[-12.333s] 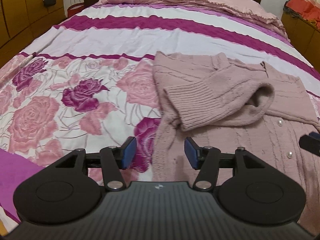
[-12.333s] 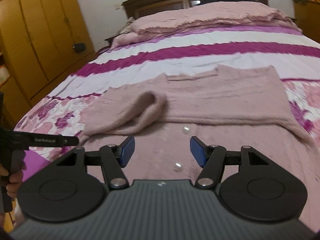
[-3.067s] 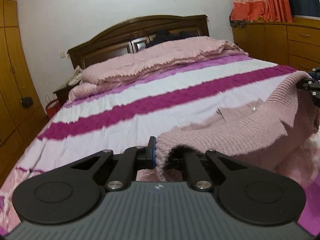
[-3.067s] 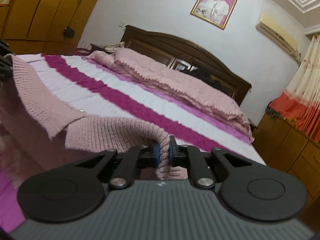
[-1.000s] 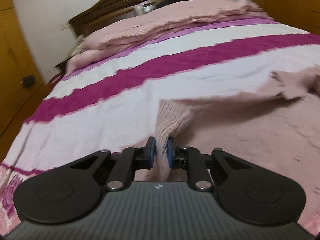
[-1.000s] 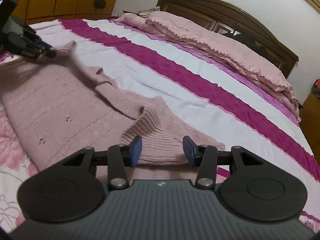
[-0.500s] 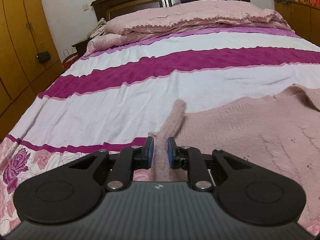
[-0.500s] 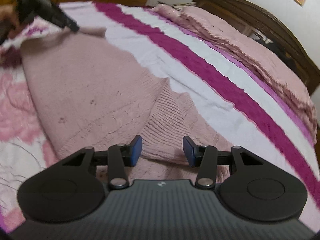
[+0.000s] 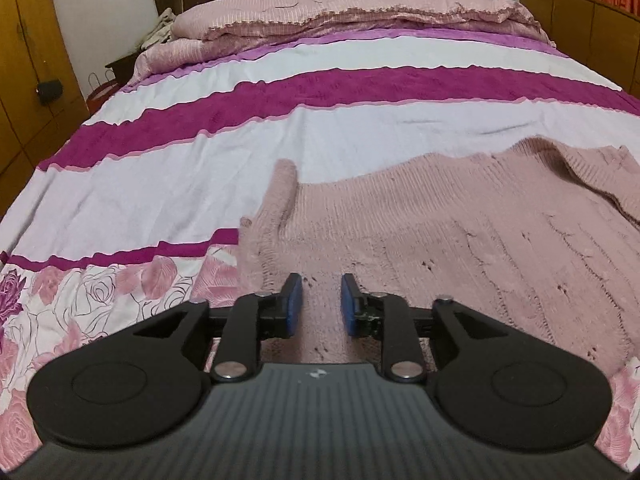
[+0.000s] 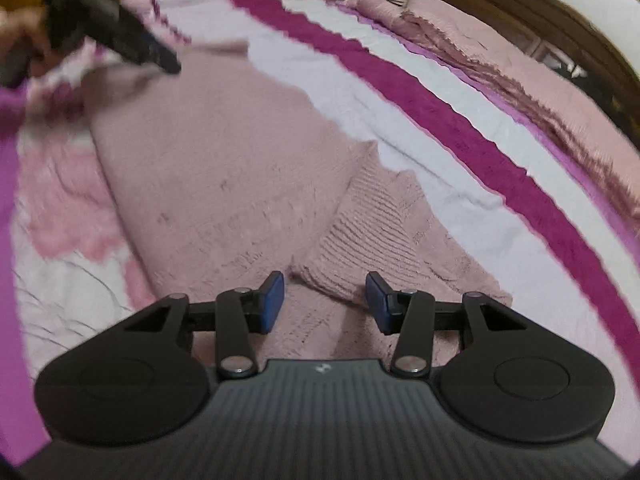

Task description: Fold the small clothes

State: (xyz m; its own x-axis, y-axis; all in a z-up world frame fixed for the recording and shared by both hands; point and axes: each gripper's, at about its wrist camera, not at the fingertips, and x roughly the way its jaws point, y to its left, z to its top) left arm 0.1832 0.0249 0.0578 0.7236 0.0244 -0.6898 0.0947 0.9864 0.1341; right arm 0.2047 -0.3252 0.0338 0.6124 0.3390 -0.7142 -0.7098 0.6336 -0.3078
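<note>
A pale pink knitted cardigan (image 9: 460,232) lies spread flat on the bed, back side up. Its left corner stands up in a small ridge (image 9: 280,188). My left gripper (image 9: 320,304) is open and empty, low over the cardigan's near left edge. In the right wrist view the cardigan (image 10: 224,168) stretches away to the left, with a ribbed folded part (image 10: 368,240) just ahead. My right gripper (image 10: 324,300) is open and empty over that near part. The left gripper also shows in the right wrist view (image 10: 160,60), blurred, at the cardigan's far corner.
The bedspread has white and magenta stripes (image 9: 320,88) and a rose print (image 9: 80,304) near me. A folded pink quilt (image 9: 360,12) lies by the dark wooden headboard (image 10: 520,4). Wooden wardrobes (image 9: 24,60) stand left, a cabinet (image 9: 580,28) right.
My left gripper has opened and let go of the cardigan's corner, which now rests on the bed. My right gripper stays open and has shifted slightly over the cardigan.
</note>
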